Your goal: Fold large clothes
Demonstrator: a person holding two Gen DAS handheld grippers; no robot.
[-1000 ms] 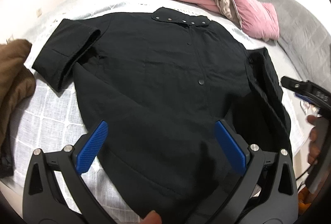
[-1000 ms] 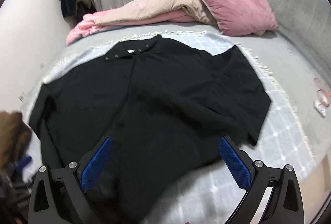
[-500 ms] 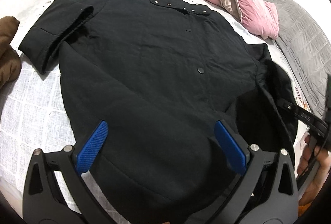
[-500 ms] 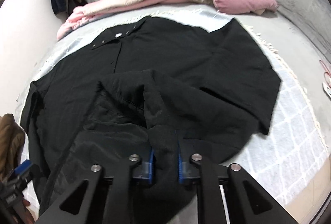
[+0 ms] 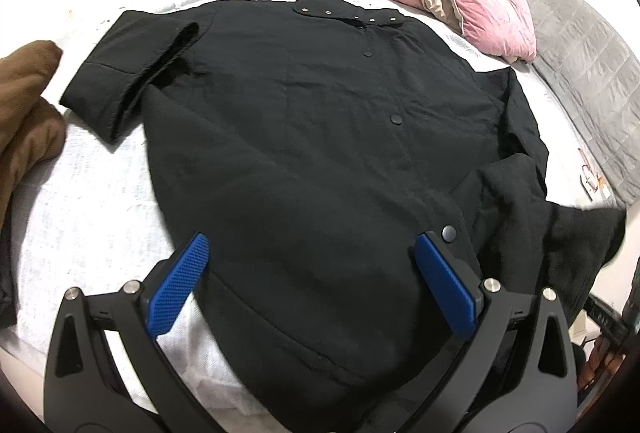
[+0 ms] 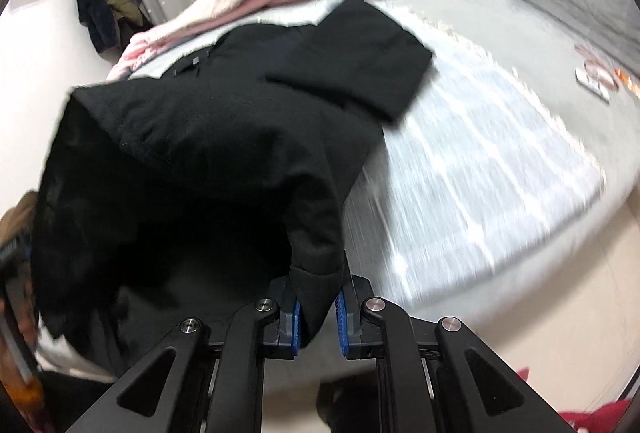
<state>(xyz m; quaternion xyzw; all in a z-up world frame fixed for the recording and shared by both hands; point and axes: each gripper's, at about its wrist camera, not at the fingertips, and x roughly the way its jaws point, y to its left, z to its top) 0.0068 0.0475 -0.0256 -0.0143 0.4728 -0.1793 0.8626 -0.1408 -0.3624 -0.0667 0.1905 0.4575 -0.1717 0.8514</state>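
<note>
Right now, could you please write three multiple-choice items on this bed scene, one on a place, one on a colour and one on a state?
1. Where does the brown garment lie, in the left wrist view?
A. left of the black coat
B. on its collar
C. under the pink pillow

2. What colour are the left gripper pads?
A. red
B. blue
C. white

3. What is the right gripper doing?
A. open over bare sheet
B. shut on nothing
C. shut on the coat's edge

Answers: 1 A, it sits at the frame's left edge beside the sleeve. 2 B, both pads show blue. 3 C, black fabric is pinched between its pads.
</note>
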